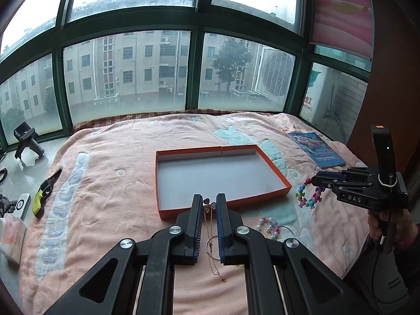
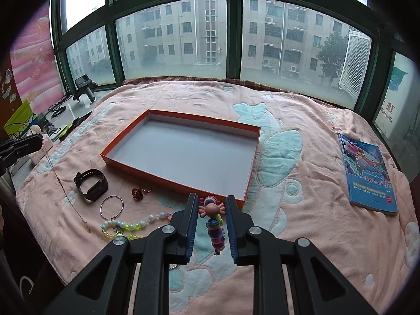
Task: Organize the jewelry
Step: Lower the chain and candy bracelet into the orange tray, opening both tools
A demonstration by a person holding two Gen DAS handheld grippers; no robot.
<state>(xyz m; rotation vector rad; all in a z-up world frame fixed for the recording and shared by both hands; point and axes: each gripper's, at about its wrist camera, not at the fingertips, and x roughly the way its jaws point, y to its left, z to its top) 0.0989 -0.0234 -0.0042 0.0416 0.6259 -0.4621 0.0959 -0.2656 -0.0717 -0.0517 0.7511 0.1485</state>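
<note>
An orange box lid with a white inside (image 1: 270, 163) (image 2: 126, 134) lies empty on the pink blanket. My left gripper (image 1: 210, 202) is shut on a thin gold necklace (image 1: 210, 225) whose chain hangs down; it holds it above the lid's near edge. My right gripper (image 2: 211, 204) is shut on a colourful candy-bead bracelet (image 2: 214, 218), which dangles in the left wrist view (image 1: 307, 197). On the blanket lie a black watch (image 2: 90, 183), a silver bangle (image 2: 111, 207), a pastel bead bracelet (image 2: 131, 225), a red ring (image 2: 137, 193) and a small silver ring (image 2: 146, 189).
A blue book (image 2: 367, 173) lies at the right of the blanket. The window sill at the left holds a toy gun (image 1: 43, 193), a white charger (image 1: 22, 206), cables and a camera mount (image 1: 25, 141). A tissue pack (image 1: 11, 239) lies at the far left.
</note>
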